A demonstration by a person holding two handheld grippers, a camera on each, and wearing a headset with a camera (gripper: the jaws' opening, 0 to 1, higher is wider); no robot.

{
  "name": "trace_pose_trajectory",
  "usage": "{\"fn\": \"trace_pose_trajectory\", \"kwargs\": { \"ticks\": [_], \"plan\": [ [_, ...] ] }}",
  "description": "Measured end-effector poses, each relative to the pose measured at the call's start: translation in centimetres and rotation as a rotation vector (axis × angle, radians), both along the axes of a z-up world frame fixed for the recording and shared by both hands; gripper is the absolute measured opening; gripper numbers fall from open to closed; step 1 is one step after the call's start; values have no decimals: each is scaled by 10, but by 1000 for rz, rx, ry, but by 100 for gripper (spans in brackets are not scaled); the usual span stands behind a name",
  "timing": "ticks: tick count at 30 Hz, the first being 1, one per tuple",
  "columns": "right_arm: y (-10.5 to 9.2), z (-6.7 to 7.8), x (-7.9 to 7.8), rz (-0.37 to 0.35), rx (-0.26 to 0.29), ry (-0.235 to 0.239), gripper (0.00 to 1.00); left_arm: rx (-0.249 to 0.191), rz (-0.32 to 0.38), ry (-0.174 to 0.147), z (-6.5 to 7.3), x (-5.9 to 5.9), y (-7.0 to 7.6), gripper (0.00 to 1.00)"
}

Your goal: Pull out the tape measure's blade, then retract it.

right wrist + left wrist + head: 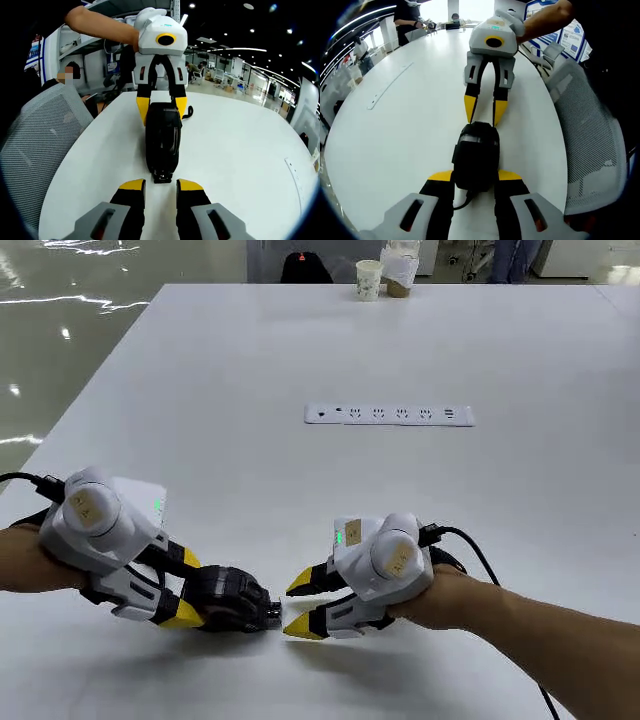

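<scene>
Tape measure lower centre of head view, low over the desk. Left gripper clamped on its case, probably to anchor it. Right gripper slightly parted, empty, lined up on the blade hook. Blade not yet drawn.

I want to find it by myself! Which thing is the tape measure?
Look at the big white table, near its front edge. The tape measure is the chunky black case pinched in the left tongs, facing the open right tongs; the flat white power strip lies farther back.
</scene>
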State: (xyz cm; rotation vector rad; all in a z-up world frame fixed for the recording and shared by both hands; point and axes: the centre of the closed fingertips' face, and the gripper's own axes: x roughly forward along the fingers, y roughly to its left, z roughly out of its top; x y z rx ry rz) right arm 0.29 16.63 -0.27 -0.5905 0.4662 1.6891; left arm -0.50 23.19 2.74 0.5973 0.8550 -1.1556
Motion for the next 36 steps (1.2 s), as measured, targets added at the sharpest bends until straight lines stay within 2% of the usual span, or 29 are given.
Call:
{"fn": "trace_pose_trajectory", "kwargs": {
  "ticks": [16, 36],
  "plan": [
    [10, -10, -1, 19, -17, -16, 12, -8, -12, -3, 0, 0, 0, 24],
    [9, -10, -1, 38, -32, -53, 8, -11, -2, 7, 0, -1, 0, 23]
  ]
}}
